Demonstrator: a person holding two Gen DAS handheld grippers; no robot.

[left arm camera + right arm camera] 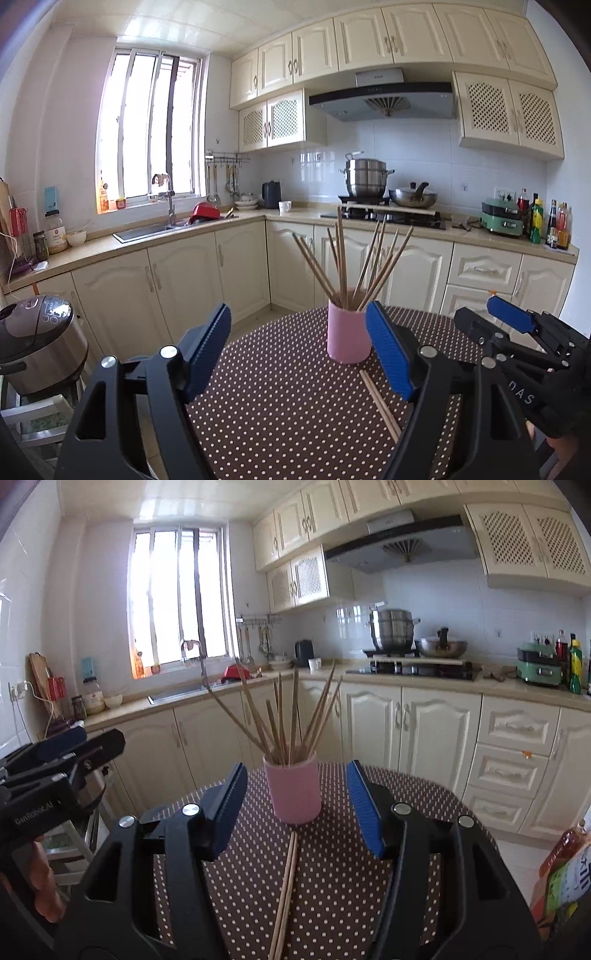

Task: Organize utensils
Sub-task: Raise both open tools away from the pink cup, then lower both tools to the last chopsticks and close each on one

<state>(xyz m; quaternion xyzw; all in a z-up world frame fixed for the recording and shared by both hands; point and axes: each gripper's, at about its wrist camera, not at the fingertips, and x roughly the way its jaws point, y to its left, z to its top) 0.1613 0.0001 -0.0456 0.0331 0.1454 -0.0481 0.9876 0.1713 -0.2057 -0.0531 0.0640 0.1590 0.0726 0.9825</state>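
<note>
A pink cup stands upright on the dotted brown tablecloth, holding several wooden chopsticks that fan upward. A loose pair of chopsticks lies flat on the cloth in front of the cup. My left gripper is open and holds nothing; the cup sits beyond its right finger. My right gripper is open too, above the loose pair, whose far end lies between its blue pads without touching them. The right gripper also shows at the right edge of the left wrist view.
A rice cooker stands on a stool left of the table. A bottle stands at the right edge. Kitchen cabinets, a sink and a stove with pots line the far walls. A hand holds the left gripper.
</note>
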